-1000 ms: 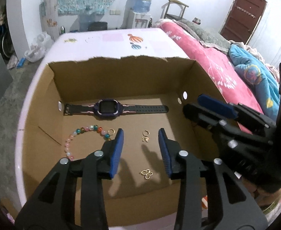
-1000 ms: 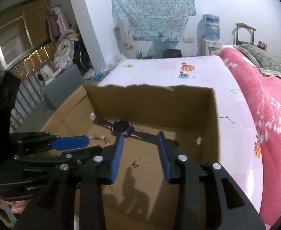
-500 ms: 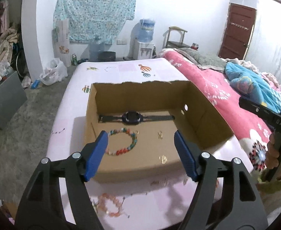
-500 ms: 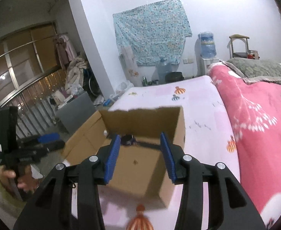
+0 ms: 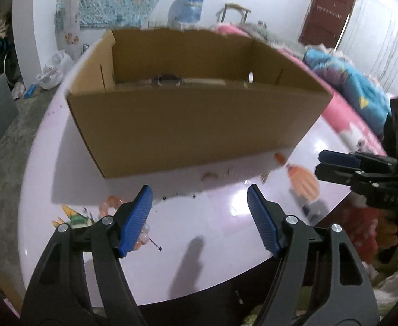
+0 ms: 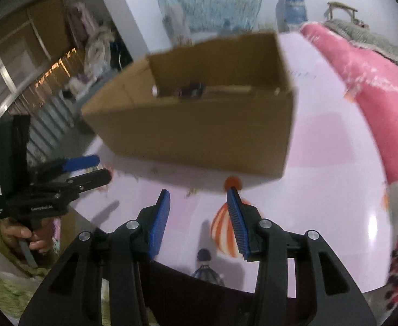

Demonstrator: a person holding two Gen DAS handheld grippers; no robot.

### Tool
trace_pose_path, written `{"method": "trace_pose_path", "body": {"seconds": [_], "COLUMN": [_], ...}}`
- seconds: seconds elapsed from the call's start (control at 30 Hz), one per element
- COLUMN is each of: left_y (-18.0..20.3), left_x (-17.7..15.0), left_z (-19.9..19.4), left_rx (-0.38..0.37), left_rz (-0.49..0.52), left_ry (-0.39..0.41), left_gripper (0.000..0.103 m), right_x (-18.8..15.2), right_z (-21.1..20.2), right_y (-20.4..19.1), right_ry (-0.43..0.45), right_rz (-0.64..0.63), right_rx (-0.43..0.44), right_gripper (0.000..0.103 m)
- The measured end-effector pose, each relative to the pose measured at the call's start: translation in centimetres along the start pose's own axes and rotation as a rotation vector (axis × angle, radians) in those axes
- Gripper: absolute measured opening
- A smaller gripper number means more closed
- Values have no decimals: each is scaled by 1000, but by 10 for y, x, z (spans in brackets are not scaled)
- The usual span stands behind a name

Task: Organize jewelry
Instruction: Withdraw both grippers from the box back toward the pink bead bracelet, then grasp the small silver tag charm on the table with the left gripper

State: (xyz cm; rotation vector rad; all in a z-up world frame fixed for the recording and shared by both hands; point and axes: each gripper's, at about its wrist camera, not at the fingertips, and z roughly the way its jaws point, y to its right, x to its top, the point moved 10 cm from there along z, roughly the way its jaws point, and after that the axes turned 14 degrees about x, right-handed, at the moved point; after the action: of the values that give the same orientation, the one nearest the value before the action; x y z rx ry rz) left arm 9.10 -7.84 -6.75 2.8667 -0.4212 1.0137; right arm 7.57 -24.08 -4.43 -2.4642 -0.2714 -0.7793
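An open cardboard box (image 5: 193, 125) stands on the pink table (image 5: 220, 228); it also shows in the right wrist view (image 6: 199, 133). A dark watch (image 5: 167, 79) lies inside at the back, also seen in the right wrist view (image 6: 192, 90). A pink bead bracelet (image 5: 109, 203) lies on the table by my left gripper's left finger. My left gripper (image 5: 200, 218) is open and empty, low over the table in front of the box. My right gripper (image 6: 199, 221) is open and empty near the box's front right corner. Small jewelry (image 5: 212, 175) lies blurred by the box's front wall.
A bed with a pink blanket (image 6: 375, 87) runs along the right of the table. The table's front edge (image 5: 226, 293) is close below both grippers. The right gripper also shows in the left wrist view (image 5: 362, 168), the left gripper in the right wrist view (image 6: 63, 179).
Both grippers have pulled back out of the box and dropped low to the table in front of it. The left jaws have opened wider. The views are motion-blurred now.
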Motion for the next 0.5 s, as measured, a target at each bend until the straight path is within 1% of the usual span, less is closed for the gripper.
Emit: {"method": "trace_pose_path", "body": {"seconds": [0.07,0.2,0.27,0.33,0.43,0.5], "left_y": [6,17,22,25,26,26], "left_x": [-6,-11,-12,-13,-14,-13], "left_z": [7,8,11,14,16,18], "left_rx": [0,-13,-7,-9,-27,-37], "left_rz": [25,64,93,110,116,116], "left_ry": [-4,0,5,7,9,8], "left_gripper": [68,61,57,52,46,42], "right_x": [-3,-2,-1,0,3,3], "right_z": [14,35,43,50,55,58], "right_y": [0,-2,-2,-2,-1,0], "right_ry": [-31,-64,-79,-92,-101,-108], "right_rz": [-13,-60,-85,-103,-113,-114], "right_rx": [-8,-28,-48,-69,-89,-89], "right_gripper": [43,43,40,33,26,24]}}
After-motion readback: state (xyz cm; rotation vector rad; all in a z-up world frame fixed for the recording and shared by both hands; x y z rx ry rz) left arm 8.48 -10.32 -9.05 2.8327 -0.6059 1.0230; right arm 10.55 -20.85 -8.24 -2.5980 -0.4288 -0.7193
